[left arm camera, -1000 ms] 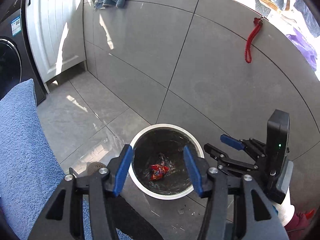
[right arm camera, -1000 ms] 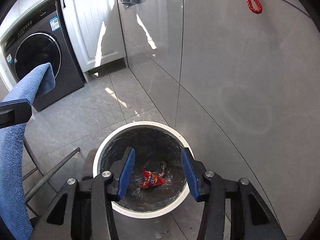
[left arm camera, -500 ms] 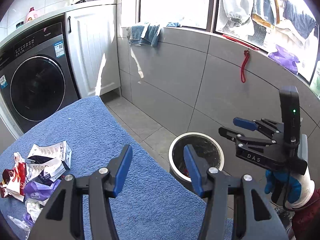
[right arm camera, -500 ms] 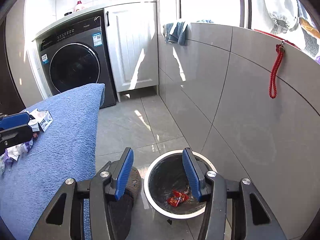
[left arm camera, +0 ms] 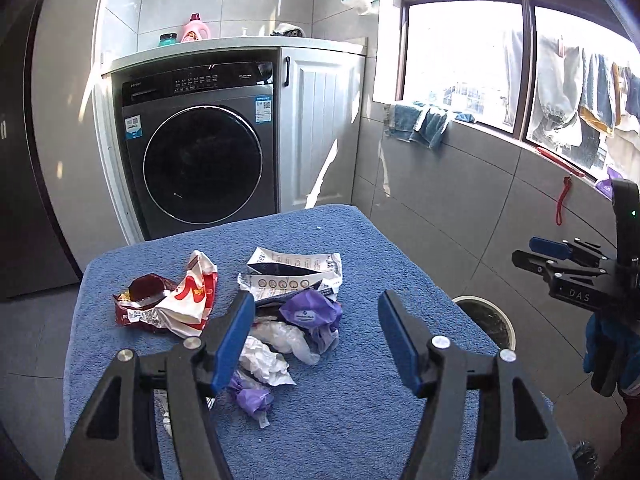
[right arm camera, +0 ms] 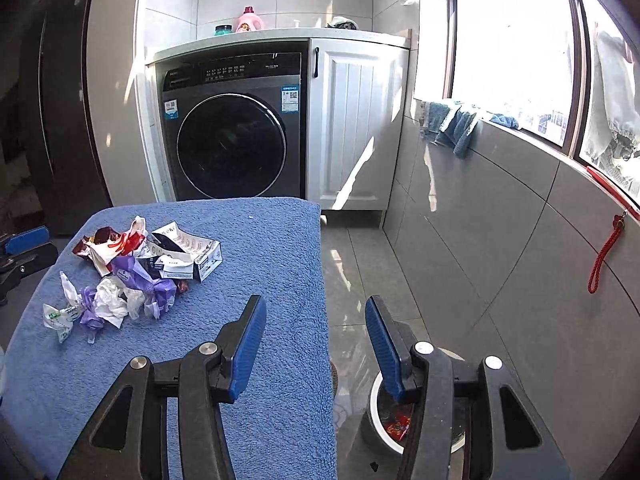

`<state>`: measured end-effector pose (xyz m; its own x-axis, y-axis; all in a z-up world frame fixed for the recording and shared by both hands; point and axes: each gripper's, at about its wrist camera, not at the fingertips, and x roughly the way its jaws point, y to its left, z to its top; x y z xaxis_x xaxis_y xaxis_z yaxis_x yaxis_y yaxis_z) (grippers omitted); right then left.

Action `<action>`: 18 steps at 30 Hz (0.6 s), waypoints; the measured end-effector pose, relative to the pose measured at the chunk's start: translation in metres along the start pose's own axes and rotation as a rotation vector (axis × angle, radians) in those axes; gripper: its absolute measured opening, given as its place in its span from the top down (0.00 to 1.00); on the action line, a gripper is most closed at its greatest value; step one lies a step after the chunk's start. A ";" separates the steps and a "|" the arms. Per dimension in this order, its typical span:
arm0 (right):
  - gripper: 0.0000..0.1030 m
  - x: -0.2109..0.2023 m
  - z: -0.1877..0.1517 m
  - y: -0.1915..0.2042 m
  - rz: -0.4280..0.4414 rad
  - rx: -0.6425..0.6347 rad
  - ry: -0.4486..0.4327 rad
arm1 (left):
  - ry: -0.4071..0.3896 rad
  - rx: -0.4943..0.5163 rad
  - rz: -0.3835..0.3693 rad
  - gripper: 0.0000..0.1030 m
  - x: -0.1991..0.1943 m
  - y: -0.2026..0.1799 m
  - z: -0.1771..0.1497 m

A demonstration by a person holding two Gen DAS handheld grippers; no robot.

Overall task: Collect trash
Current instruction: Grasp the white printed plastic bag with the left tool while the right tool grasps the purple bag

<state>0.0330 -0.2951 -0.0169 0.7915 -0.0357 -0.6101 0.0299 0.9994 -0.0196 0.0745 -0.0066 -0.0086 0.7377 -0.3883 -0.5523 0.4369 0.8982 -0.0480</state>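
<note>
A pile of trash lies on the blue towel-covered table [left arm camera: 360,412]: a red and white wrapper [left arm camera: 172,300], a printed white carton [left arm camera: 292,276], a purple bag [left arm camera: 312,314] and crumpled white paper [left arm camera: 264,360]. The pile also shows in the right wrist view [right arm camera: 136,276]. My left gripper [left arm camera: 316,344] is open and empty, just above the near side of the pile. My right gripper [right arm camera: 316,348] is open and empty over the table's right edge. The white-rimmed bin [right arm camera: 378,420] stands on the floor to the right, with a red wrapper [right arm camera: 396,426] inside.
A dark washing machine [left arm camera: 200,160] and a white cabinet [left arm camera: 320,136] stand behind the table. A grey tiled wall [right arm camera: 500,240] with a red cord [right arm camera: 604,256] runs along the right. Blue cloths [right arm camera: 452,124] hang on the window sill.
Both grippers have lifted from over the bin and swung left and up towards the table. The trash pile has come into view. Both stay open and empty.
</note>
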 end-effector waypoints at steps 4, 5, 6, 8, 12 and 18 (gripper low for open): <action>0.50 0.006 0.005 0.033 0.043 -0.049 0.022 | 0.027 -0.051 0.060 0.39 -0.007 0.046 -0.030; 0.49 0.010 0.005 0.043 0.055 -0.063 0.031 | 0.042 -0.062 0.071 0.39 -0.005 0.054 -0.039; 0.49 0.014 0.006 0.052 0.066 -0.079 0.041 | 0.060 -0.075 0.079 0.39 -0.003 0.062 -0.049; 0.49 0.024 0.006 0.073 0.103 -0.105 0.063 | 0.091 -0.103 0.085 0.39 0.002 0.077 -0.065; 0.49 0.047 0.007 0.114 0.177 -0.148 0.109 | 0.128 -0.141 0.080 0.39 0.011 0.091 -0.087; 0.49 0.080 0.005 0.166 0.244 -0.233 0.161 | 0.162 -0.159 0.064 0.39 0.028 0.096 -0.099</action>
<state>0.1047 -0.1320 -0.0648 0.6513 0.1861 -0.7357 -0.3024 0.9528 -0.0268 0.0864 0.0895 -0.1106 0.6630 -0.3032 -0.6844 0.2964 0.9459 -0.1320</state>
